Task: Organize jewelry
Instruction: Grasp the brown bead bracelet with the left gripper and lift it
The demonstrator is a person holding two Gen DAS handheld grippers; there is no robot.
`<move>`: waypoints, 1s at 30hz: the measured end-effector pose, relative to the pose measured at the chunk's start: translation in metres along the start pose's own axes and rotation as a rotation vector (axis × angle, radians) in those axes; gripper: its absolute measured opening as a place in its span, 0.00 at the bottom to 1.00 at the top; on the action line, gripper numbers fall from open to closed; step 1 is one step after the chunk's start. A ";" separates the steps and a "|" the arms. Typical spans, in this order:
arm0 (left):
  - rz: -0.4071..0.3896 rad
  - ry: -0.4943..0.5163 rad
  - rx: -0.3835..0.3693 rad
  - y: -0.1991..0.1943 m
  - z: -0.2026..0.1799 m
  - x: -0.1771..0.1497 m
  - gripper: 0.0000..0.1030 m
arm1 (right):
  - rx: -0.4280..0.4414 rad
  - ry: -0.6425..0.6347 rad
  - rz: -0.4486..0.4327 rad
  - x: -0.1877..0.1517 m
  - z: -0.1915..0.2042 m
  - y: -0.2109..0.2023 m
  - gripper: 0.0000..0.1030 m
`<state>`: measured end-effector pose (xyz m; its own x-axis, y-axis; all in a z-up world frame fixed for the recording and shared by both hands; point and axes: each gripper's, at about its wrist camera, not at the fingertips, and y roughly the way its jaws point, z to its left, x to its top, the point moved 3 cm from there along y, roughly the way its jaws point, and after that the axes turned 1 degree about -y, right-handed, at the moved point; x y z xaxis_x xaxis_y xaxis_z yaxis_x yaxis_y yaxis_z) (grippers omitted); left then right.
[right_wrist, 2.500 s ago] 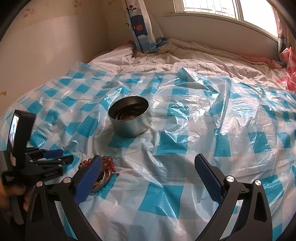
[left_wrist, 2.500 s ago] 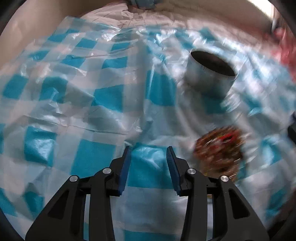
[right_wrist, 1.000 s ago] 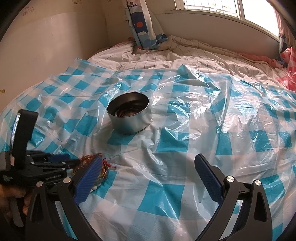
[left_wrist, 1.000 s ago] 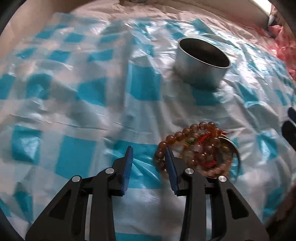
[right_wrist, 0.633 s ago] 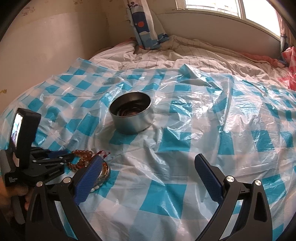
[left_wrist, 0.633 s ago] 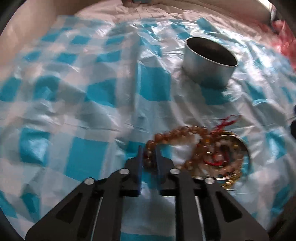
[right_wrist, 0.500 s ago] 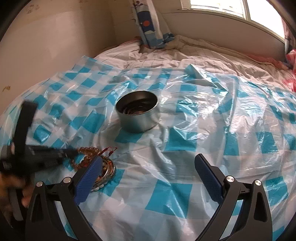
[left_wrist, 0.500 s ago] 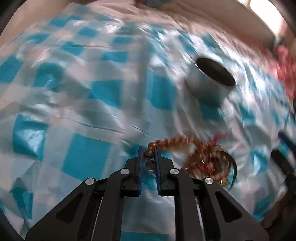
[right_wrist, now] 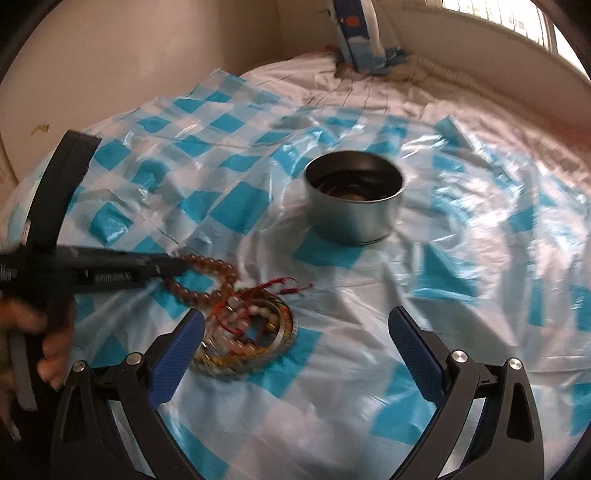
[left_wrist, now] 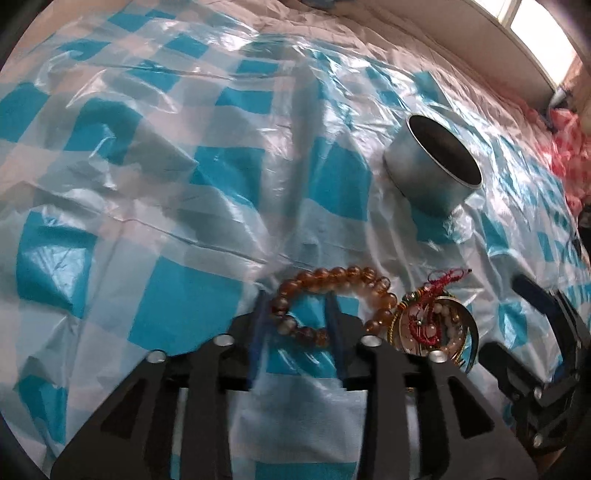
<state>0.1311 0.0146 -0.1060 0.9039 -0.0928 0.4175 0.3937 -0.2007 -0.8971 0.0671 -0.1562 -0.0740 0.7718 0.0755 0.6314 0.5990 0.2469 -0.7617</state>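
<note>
An amber bead bracelet (left_wrist: 332, 291) lies on the blue checked plastic sheet, its near end between the fingers of my left gripper (left_wrist: 297, 314), whose jaws stand apart around it. It also shows in the right wrist view (right_wrist: 207, 275). Beside it lies a pile of bangles, pale beads and red cord (left_wrist: 432, 325), also seen in the right wrist view (right_wrist: 251, 325). A round metal tin (left_wrist: 432, 170) stands beyond, holding jewelry (right_wrist: 351, 194). My right gripper (right_wrist: 295, 343) is open and empty just right of the pile.
The checked plastic sheet (right_wrist: 480, 258) covers a bed with a wall on the left and a window at the back. A blue patterned curtain (right_wrist: 354, 29) hangs at the far edge. A red-and-white item (left_wrist: 569, 147) lies at the right.
My left gripper closed on the amber bracelet and dragged it left out of the pile, then its jaws opened again. My right gripper moved closer to the pile.
</note>
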 end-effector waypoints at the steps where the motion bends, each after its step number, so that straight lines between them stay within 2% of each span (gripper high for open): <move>1: 0.003 0.015 0.012 0.002 -0.003 0.000 0.34 | 0.028 0.026 0.003 0.003 0.000 0.006 0.93; 4: 0.008 0.066 0.055 0.006 -0.010 -0.002 0.34 | 0.077 0.079 0.009 0.009 -0.002 0.017 0.93; 7: 0.014 0.086 0.067 0.007 -0.011 -0.001 0.31 | 0.096 0.103 0.023 0.013 -0.001 0.029 0.91; 8: 0.015 0.089 0.071 0.007 -0.011 -0.001 0.23 | 0.095 0.100 0.031 0.014 0.001 0.033 0.87; 9: 0.017 0.096 0.078 0.008 -0.011 -0.001 0.12 | 0.094 0.093 0.041 0.014 0.002 0.036 0.69; 10: 0.022 0.096 0.072 0.008 -0.010 -0.001 0.10 | 0.087 0.085 0.052 0.015 0.004 0.039 0.44; 12: 0.017 0.096 0.058 0.006 -0.011 0.000 0.10 | 0.080 0.076 0.073 0.014 0.006 0.045 0.18; 13: 0.011 0.096 0.050 0.005 -0.011 0.001 0.10 | 0.083 0.078 0.073 0.014 0.006 0.046 0.13; 16: -0.025 0.078 -0.010 -0.005 -0.012 0.005 0.10 | 0.108 0.097 0.041 0.016 0.002 0.037 0.07; 19: -0.076 0.050 -0.087 -0.018 -0.012 0.009 0.10 | 0.174 0.177 -0.010 0.017 -0.010 0.022 0.07; 23: -0.157 0.041 -0.154 -0.037 -0.014 0.014 0.10 | 0.235 0.259 -0.089 0.018 -0.022 -0.004 0.07; 27: -0.236 0.060 -0.224 -0.055 -0.025 0.018 0.10 | 0.251 0.303 -0.156 0.019 -0.032 -0.029 0.07; 30: -0.257 0.071 -0.251 -0.060 -0.031 0.019 0.10 | 0.245 0.324 -0.188 0.021 -0.040 -0.039 0.07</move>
<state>0.1198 -0.0050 -0.0395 0.7635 -0.0741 0.6415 0.5452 -0.4585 -0.7018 0.0687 -0.2025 -0.0369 0.7043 -0.2896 0.6481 0.6976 0.4516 -0.5563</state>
